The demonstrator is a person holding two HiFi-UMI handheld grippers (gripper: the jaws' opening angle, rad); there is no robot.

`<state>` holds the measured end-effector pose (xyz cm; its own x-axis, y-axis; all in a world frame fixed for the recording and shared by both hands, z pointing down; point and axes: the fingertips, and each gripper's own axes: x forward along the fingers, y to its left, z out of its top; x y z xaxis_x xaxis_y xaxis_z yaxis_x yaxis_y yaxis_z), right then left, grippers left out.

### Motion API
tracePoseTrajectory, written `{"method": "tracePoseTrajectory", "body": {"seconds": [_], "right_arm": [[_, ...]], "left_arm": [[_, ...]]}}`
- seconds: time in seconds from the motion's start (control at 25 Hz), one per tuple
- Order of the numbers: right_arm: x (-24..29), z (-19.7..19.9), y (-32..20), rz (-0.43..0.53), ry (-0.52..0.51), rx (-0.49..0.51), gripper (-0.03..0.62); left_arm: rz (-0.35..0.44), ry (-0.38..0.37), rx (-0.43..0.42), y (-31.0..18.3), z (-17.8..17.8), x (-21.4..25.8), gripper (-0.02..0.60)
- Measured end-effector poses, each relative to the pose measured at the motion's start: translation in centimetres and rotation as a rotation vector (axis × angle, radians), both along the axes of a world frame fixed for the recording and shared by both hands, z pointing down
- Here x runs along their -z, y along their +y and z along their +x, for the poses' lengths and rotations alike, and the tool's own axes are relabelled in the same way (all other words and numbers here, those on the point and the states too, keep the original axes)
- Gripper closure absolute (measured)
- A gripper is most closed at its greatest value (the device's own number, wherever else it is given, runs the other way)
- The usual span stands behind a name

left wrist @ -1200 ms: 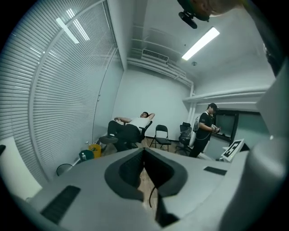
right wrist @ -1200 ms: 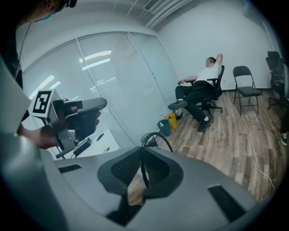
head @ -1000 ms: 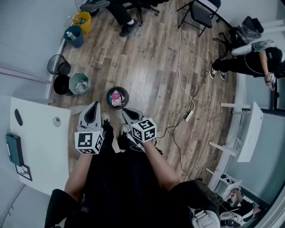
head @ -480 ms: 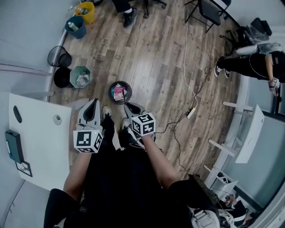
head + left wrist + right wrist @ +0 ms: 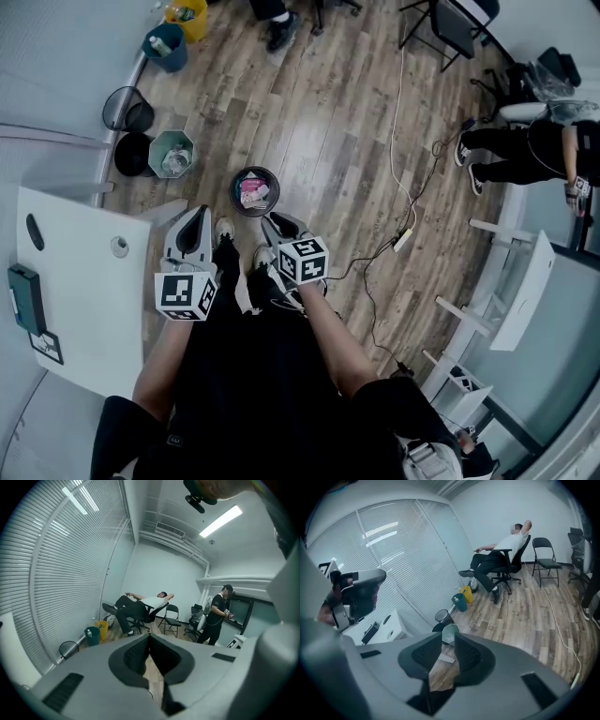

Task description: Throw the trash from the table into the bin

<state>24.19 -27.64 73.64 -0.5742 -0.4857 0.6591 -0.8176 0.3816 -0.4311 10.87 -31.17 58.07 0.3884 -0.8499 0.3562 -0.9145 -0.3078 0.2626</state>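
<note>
Right gripper [image 5: 270, 225] — jaws just opened, nothing between them | left gripper [image 5: 199, 216] — jaws clenched, empty | bin [image 5: 233, 192] holds trash [image 5: 248, 194] | judged: drop done

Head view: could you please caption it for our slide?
Person facing a round floor bin of pink trash; right gripper, jaws just opened, empty; left gripper alongside.

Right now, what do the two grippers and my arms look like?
Both the left gripper and right gripper are light grey shells tapering to dark ribbed pads. Each carries a white cube printed with black square markers. Forearms are bare; the clothing is black.
</note>
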Motion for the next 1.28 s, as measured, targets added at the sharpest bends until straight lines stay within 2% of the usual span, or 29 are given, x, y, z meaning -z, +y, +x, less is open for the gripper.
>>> {"method": "tracePoseTrajectory", "body": {"seconds": [0.28, 0.32, 0.36, 0.64, 0.8, 0.96, 1.12, 1.2, 1.28], "right_arm": [[0.7, 0.2, -0.2, 0.005, -0.013, 0.01, 0.519], [0.9, 0.3, -0.3, 0.016, -0.006, 0.01, 0.566], [1.2, 0.4, -0.4, 0.03, 0.004, 0.011, 0.588], [4.4, 0.9, 0.6, 0.115, 0.022, 0.043, 0.588], [7.6, 1.3, 1.5, 0.19, -0.01, 0.079, 0.588], [9.7, 1.8, 4.0, 0.239, -0.06, 0.106, 0.588], [10.3, 0.4, 5.2, 0.287, -0.099, 0.204, 0.588], [9.6, -0.2, 6.0, 0.303, -0.096, 0.245, 0.588], [8.9, -1.3, 7.1, 0.303, -0.103, 0.297, 0.588]], "left_arm": [[0.012, -0.002, 0.017, 0.4, 0.1, 0.6, 0.575], [0.017, -0.003, 0.019, 0.5, 0.1, 0.8, 0.575], [0.023, -0.005, 0.022, 0.5, 0.1, 1.1, 0.575], [0.075, -0.019, 0.068, 3.1, -0.1, 4.1, 0.575], [0.111, -0.023, 0.149, 5.3, -1.0, 6.1, 0.575], [0.123, -0.051, 0.224, 9.8, -1.7, 7.0, 0.575], [0.095, -0.052, 0.335, 14.4, -2.7, 5.7, 0.575], [0.088, -0.077, 0.366, 16.8, -3.4, 4.4, 0.575], [0.081, -0.098, 0.433, 19.5, -4.8, 3.7, 0.575]]}}
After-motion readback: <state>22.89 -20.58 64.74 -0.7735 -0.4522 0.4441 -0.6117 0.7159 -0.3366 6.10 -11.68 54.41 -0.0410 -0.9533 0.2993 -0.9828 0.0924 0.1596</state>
